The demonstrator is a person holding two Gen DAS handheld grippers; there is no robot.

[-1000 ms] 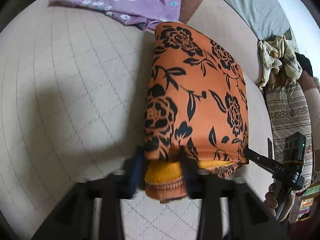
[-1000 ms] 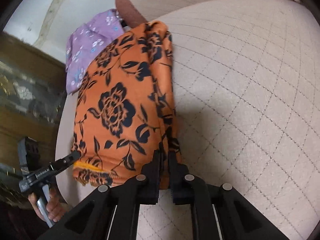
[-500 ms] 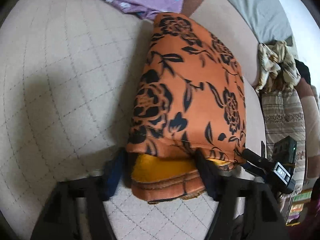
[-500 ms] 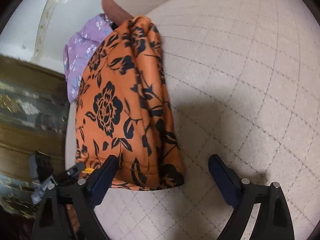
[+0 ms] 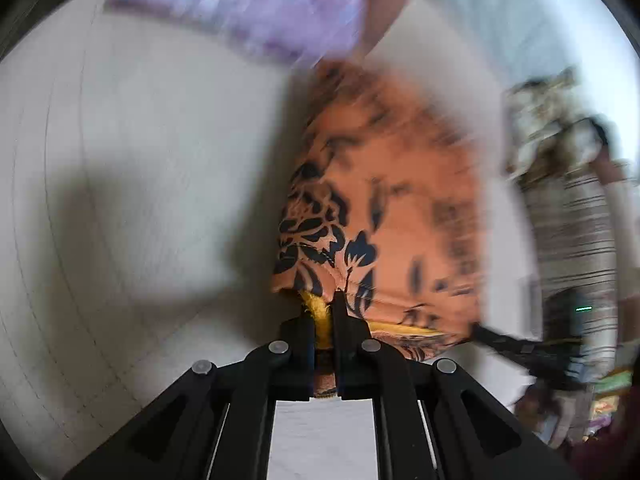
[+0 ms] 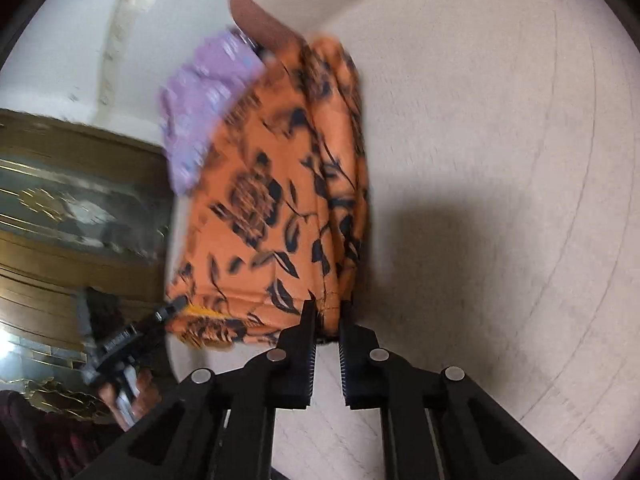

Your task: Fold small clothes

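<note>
Left wrist view, heavily blurred: a cream quilted cushion [image 5: 152, 184] is filling the left half of the frame. Right of it, an orange garment with black flowers [image 5: 392, 208] is lying folded on that cushion, its yellow lining [image 5: 318, 312] peeking out at the near edge. The left gripper [image 5: 323, 320] is pinching that near edge at the garment's left corner, its two black fingers drawn close together with the yellow lining and orange cloth caught between them. Beyond the garment's far end, a purple floral cloth [image 5: 248, 4] is lying on the cushion. Right of the garment, a striped fabric pile [image 5: 576, 232] is showing, and the other gripper is reaching toward the garment's right near corner, too blurred to tell more.

Right wrist view: far left of the garment, a dark wooden cabinet [image 6: 80, 208] is standing, and below it a hand is holding the other gripper at the garment's left near corner. The purple cloth [image 6: 204, 100] is lying past the garment's far left side. The orange garment [image 6: 276, 208] is lying lengthwise along the cushion's left edge. The right gripper [image 6: 327, 312] is clamping the garment's near hem at its right corner, fingers nearly together on the cloth. Right of the garment, bare cushion [image 6: 500, 160] is stretching away.
</note>
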